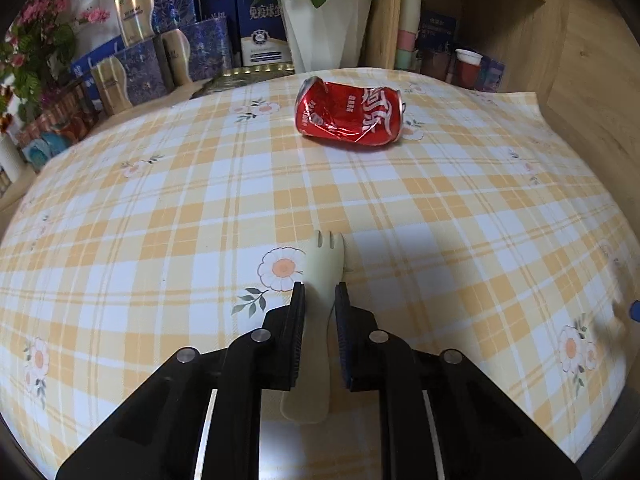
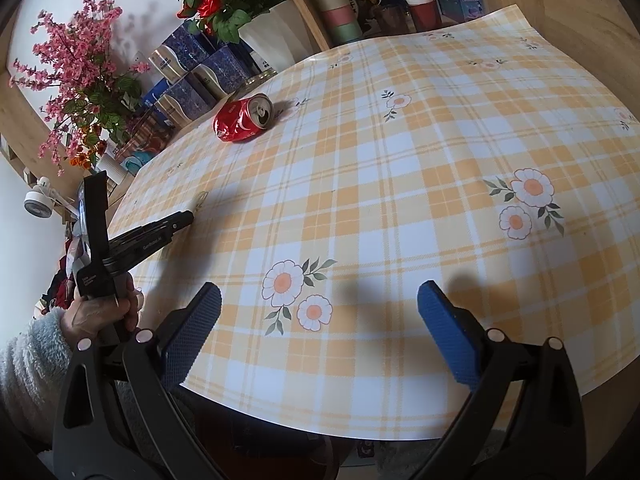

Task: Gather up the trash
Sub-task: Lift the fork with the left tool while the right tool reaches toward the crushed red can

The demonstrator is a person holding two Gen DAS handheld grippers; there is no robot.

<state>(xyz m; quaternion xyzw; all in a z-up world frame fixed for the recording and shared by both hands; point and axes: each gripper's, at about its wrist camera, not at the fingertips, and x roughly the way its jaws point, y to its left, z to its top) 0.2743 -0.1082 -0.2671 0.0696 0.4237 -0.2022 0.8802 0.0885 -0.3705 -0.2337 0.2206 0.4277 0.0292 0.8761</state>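
Pale plastic, thin and smooth, forms the spork now caught between the narrowed jaws of the left gripper; the pads sit against both sides of its neck, just behind the tines, with the handle running back between the fingers and the head lying on the checked tablecloth. Risk one: the grip is on a tapering section, so the spork may pivot or slide forward out of the pads when lifted. Risk two: the tines rest on the cloth, so a dragging motion could snag and wrinkle it; a vertical lift is judged safer. The crushed red can lies on its side well beyond the spork, near the white plant pot; being dented and rounded, it may roll or skid toward the boxes at the far edge if pinched off-centre. The right gripper hovers at the near table edge with its jaws spread wide and nothing between them.
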